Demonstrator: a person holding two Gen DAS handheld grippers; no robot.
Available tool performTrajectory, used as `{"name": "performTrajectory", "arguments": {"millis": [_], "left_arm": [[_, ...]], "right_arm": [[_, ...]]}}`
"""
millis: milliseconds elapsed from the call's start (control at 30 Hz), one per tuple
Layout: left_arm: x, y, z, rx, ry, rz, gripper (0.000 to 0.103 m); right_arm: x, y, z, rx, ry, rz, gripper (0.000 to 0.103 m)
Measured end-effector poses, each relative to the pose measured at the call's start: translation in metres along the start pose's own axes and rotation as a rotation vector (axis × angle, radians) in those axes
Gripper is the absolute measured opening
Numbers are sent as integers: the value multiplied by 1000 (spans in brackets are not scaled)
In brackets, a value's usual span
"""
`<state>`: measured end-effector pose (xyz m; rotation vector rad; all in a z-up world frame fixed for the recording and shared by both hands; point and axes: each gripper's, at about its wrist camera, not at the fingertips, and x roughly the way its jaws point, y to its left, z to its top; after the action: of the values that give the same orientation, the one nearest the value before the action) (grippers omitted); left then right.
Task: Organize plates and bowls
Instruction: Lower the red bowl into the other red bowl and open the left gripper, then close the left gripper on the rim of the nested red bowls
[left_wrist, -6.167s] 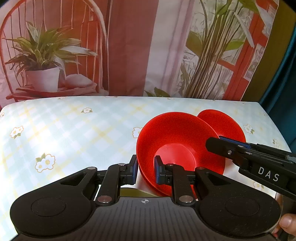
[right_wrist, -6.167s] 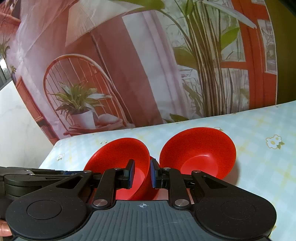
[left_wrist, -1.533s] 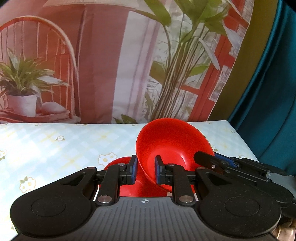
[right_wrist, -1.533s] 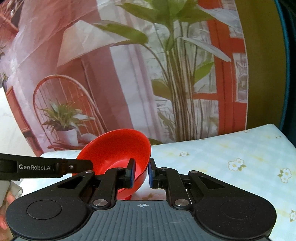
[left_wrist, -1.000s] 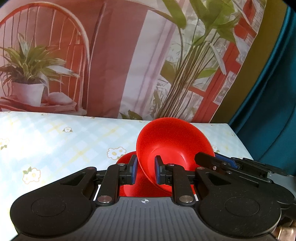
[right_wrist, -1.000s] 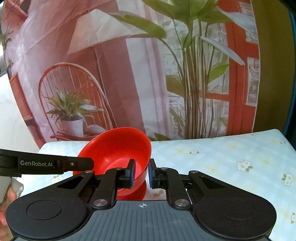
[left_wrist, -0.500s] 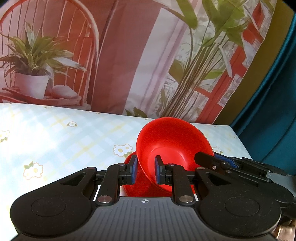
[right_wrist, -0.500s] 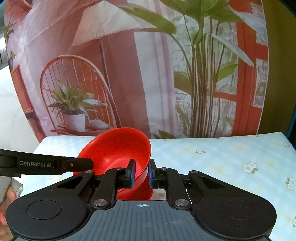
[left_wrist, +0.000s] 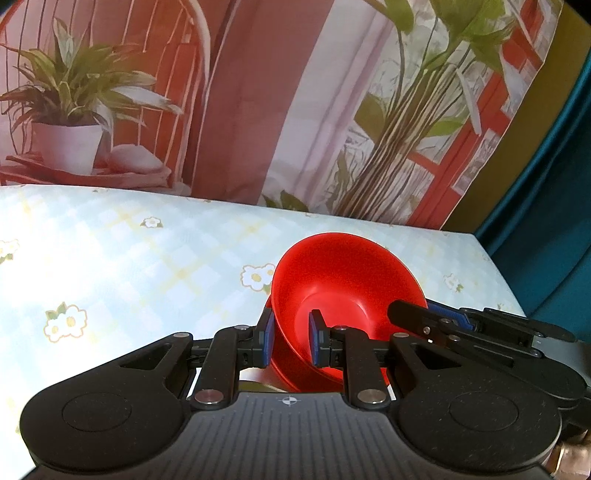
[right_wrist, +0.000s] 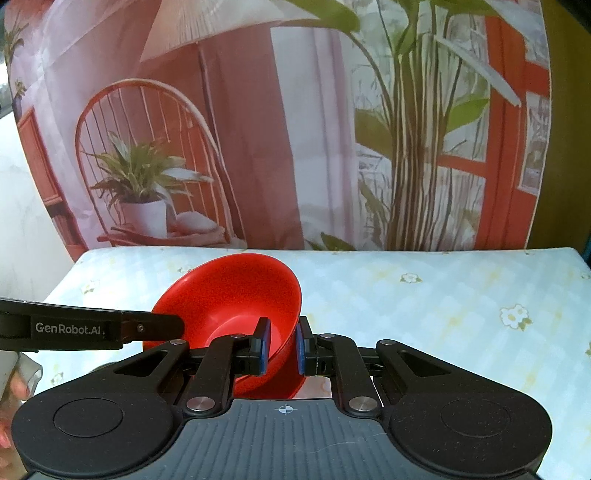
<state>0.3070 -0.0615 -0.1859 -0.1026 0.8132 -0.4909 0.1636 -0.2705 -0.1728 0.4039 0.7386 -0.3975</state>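
A red bowl (left_wrist: 343, 280) is held tilted between both grippers, low over the flowered tablecloth (left_wrist: 147, 266). My left gripper (left_wrist: 290, 341) is shut on its near rim. My right gripper (right_wrist: 281, 345) is shut on the opposite rim of the same red bowl (right_wrist: 236, 291). A second red bowl (left_wrist: 284, 373) sits directly beneath it, mostly hidden; only its edge shows, in the right wrist view too (right_wrist: 295, 384). Whether the two bowls touch I cannot tell. The right gripper (left_wrist: 480, 328) shows in the left wrist view, the left gripper (right_wrist: 92, 328) in the right wrist view.
The table ends at a printed backdrop (left_wrist: 258, 110) of plants and a chair. A teal curtain (left_wrist: 554, 184) hangs past the table's right edge. The person's hand (right_wrist: 11, 387) shows at the lower left of the right wrist view.
Both grippers have brought the held bowl down toward the bowl under it, which is now more covered. The grips are unchanged.
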Motion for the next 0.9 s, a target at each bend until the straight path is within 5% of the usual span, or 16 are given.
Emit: {"name": "performTrajectory", "arguments": {"millis": [900], "left_arm": [[-5,2,3,13,0,57,21]], "right_arm": [[-1,-6,-4,-15,-8,-27,20]]}}
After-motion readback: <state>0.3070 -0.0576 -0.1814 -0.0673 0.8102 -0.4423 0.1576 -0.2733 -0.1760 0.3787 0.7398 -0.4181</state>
